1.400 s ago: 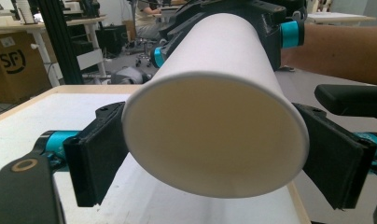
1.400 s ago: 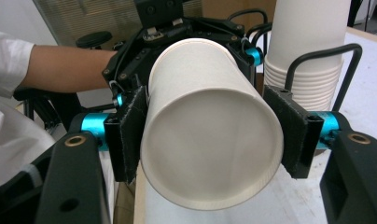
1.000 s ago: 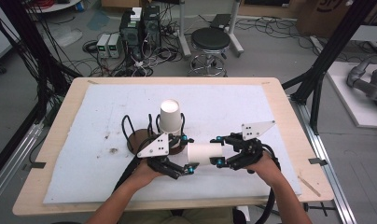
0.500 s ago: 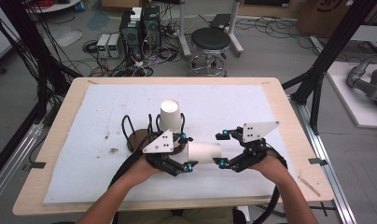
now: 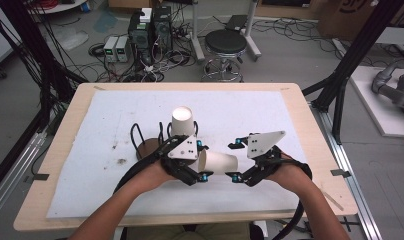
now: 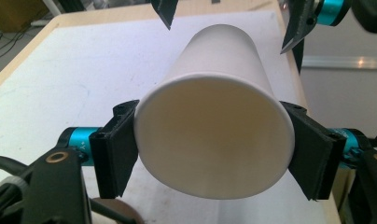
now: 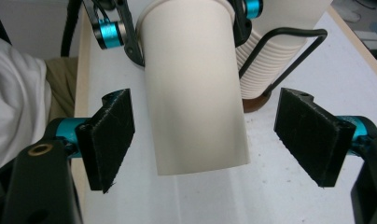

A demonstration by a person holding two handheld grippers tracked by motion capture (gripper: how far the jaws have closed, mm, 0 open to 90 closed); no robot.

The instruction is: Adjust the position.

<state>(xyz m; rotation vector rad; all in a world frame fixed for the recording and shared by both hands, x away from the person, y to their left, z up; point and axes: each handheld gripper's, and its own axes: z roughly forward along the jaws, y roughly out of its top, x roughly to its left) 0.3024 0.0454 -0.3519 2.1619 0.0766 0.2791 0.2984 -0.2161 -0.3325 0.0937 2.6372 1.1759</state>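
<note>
Cup-handling station, catalogued left to right. Wire rack on a round brown base, standing on the white mat of the table, carries a stack of white paper cups set upside down. Just beside it, left claw — clenched on the wide rim end of a single white paper cup, which lies level in the air above the mat, its narrow closed end pointing toward the right hand. In the left gripper view the two black pads press the rim from either side. Right claw — released; its jaws have just been opening, and in the right gripper view the pads stand well apart from the cup wall, the cup between them but untouched. Judged step: cup passed to the left grip, right hand clearing. To do it well, the right claw should draw straight back along the cup's axis so neither pad scrapes the thin wall, and the left should hold lightly enough not to oval the rim. Surface: pale wooden top under a white mat with a few dark specks. Room: grey floor, tangled cables, electronics boxes, a round black stool beyond the far edge, black frame posts at either side.
</note>
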